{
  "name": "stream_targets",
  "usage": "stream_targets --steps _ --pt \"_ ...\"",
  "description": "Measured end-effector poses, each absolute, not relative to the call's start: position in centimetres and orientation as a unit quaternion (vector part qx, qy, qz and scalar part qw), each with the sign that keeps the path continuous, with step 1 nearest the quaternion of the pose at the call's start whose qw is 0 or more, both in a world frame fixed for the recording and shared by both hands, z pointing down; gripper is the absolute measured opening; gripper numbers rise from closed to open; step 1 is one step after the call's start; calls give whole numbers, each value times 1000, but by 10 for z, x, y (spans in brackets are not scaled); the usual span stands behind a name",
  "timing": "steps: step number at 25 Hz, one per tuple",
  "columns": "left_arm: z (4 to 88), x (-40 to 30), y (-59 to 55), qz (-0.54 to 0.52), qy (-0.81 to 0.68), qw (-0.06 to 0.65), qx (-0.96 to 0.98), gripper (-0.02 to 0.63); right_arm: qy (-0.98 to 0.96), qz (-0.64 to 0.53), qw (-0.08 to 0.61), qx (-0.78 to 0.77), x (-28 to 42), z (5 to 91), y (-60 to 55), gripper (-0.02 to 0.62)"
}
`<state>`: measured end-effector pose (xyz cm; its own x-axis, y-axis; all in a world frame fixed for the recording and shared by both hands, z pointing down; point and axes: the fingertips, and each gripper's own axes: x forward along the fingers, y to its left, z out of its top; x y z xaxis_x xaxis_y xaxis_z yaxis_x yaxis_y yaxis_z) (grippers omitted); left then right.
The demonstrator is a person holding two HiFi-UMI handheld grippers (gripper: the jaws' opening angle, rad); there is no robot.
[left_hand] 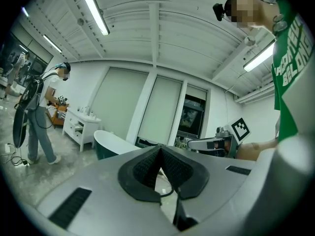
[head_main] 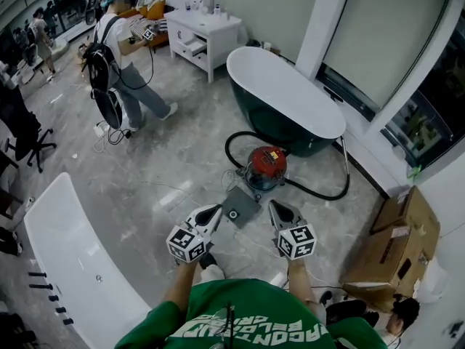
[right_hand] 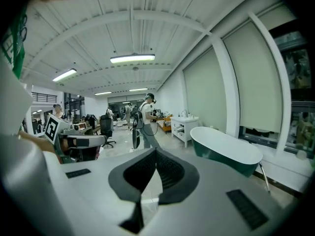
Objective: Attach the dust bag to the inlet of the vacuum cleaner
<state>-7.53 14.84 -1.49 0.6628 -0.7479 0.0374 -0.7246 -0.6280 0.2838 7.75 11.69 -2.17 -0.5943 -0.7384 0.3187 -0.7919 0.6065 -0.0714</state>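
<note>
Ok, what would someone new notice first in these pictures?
The red vacuum on the floor at centre, its black hose looping beside a dark green tub. A grey dust bag lies just before it, near the tips of the left gripper and right gripper. Another person stands upper left.

Red drum-shaped vacuum cleaner [head_main: 267, 164] stood upright on the grey floor. Flat, dark-grey square dust bag [head_main: 240, 206], round opening uppermost, lay just beside it at seven o'clock.
</note>
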Motion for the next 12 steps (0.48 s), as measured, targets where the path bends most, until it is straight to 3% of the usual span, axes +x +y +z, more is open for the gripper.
stream_targets --steps 12 --pt "1 -139 116 -48 -388 160 906 3 -881 107 161 431 4 -9 92 9"
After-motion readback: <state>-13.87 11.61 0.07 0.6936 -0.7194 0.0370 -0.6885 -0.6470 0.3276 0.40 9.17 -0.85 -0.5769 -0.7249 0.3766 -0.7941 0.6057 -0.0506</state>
